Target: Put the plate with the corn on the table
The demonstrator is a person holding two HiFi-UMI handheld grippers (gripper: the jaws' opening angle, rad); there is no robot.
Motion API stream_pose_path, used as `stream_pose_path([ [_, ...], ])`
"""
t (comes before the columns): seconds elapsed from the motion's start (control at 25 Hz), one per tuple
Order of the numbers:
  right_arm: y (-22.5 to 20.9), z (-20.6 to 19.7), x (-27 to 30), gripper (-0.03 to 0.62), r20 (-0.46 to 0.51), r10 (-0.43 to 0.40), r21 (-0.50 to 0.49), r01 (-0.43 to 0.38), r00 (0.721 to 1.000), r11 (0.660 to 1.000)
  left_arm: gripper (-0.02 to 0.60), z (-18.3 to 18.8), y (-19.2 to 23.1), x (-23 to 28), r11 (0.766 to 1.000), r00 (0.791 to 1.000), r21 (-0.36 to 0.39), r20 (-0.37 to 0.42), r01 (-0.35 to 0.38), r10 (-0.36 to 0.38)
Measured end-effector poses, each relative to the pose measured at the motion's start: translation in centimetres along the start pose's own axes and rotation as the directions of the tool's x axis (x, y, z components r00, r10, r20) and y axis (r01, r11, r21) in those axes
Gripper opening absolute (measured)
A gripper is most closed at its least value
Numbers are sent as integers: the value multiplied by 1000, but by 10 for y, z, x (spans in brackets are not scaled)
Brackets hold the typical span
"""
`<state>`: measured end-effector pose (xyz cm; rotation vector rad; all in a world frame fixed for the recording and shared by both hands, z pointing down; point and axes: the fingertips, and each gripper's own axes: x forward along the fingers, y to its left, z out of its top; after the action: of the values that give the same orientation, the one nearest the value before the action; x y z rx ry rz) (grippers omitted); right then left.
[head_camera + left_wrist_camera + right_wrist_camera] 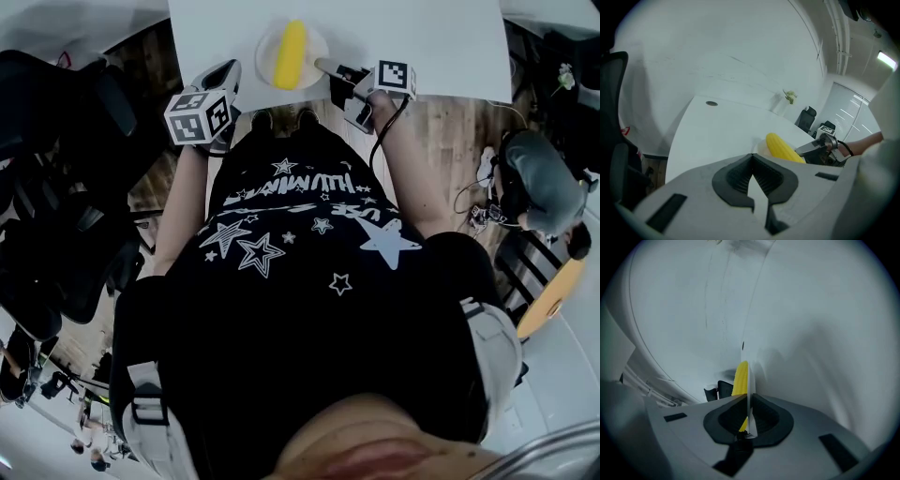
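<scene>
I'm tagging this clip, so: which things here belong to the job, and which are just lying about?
Job: plate, corn on it, right tool shut on the plate's rim, white table.
Lying about: black office chairs, small plant, empty left tool.

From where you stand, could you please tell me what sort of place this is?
Most likely an office or meeting room: a large white table, black office chairs on a wood-plank floor beside it, and a ceiling strip light.

Mostly hidden: plate point(760, 148) (only rim sliver shows).
</scene>
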<state>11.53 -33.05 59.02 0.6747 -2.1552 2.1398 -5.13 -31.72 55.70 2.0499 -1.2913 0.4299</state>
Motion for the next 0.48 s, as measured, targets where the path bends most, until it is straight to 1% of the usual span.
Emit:
stream_pose_path([
  [0.16,1,-2,4,26,-20,-5,22,6,1000,1000,5,-2,3,-1,1000,1000,-16,5,-13,13],
  [0.28,-3,-1,5,21,-28,-41,13,41,999,999,5,-4,5,-2,1000,1000,-21,8,-16,16],
  [0.48,-9,3,7,14,-24,-125,-25,125,992,992,5,-3,6,-1,1000,1000,-20,11,-19,20],
])
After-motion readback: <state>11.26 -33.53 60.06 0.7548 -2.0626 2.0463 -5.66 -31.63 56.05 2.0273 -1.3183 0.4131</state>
